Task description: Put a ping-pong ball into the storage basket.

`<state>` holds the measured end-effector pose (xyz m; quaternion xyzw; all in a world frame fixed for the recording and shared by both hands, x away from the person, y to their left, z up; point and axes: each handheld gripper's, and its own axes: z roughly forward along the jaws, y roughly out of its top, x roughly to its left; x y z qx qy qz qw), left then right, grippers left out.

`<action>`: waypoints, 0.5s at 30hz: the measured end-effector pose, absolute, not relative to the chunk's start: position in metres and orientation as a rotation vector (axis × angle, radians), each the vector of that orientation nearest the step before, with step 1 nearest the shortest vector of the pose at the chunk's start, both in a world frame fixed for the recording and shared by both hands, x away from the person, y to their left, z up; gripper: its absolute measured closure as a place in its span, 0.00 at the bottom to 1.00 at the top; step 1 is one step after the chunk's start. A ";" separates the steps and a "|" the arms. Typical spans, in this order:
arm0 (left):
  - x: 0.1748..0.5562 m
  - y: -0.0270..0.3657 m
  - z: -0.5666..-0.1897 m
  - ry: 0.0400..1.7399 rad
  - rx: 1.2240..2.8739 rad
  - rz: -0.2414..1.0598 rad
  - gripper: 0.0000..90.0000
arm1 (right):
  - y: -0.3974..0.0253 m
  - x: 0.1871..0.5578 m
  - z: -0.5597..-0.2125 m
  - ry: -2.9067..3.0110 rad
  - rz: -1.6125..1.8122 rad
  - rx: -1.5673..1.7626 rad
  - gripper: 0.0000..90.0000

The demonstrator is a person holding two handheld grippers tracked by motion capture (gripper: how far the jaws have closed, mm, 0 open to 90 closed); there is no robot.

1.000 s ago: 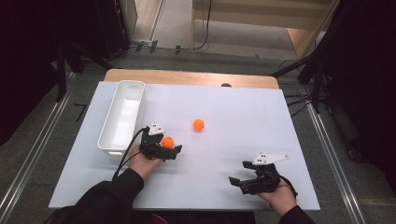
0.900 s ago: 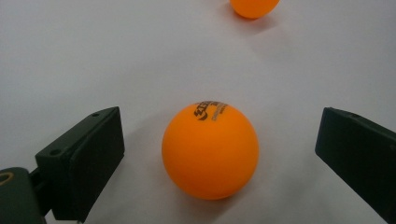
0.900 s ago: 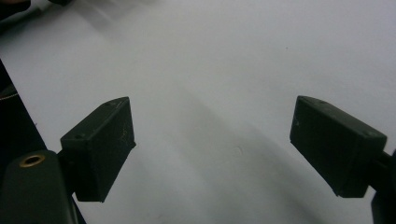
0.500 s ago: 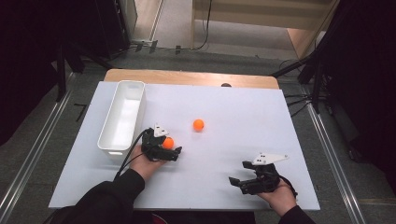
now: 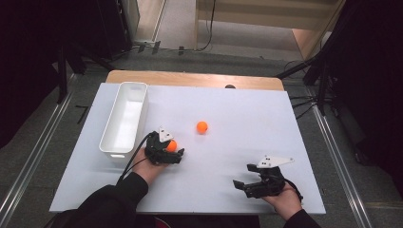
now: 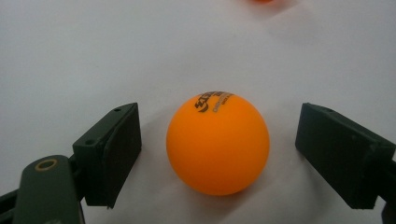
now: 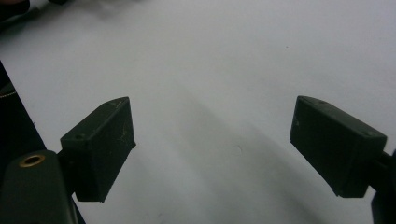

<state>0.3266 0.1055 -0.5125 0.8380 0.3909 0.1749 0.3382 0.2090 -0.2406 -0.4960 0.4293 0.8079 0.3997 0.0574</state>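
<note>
You had your left gripper [image 6: 218, 154] open around the ball [image 6: 218, 143], a gap at each side, near the tray [image 5: 124, 118] by the board's left edge, while your open right gripper [image 5: 248, 186] sat far off.

A white worktop [image 5: 247, 118] carries a long white bin [image 5: 124, 118] along its left side and two orange balls, one [image 5: 202, 127] near the middle, another [image 5: 171, 146] nearer the bin.

The left gripper [image 5: 172, 151] has edged slightly toward the tray [image 5: 110, 143], ball [image 5: 171, 146] between its jaws.
</note>
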 end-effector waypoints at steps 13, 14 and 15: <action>0.326 0.107 -0.512 1.016 2.186 0.465 0.21 | -0.240 0.209 -0.497 2.458 1.203 1.294 0.14; 0.326 0.107 -0.511 1.016 2.184 0.462 0.24 | -0.240 0.209 -0.497 2.459 1.200 1.295 0.14; 0.326 0.107 -0.511 1.016 2.183 0.463 0.24 | -0.240 0.209 -0.497 2.459 1.200 1.295 0.14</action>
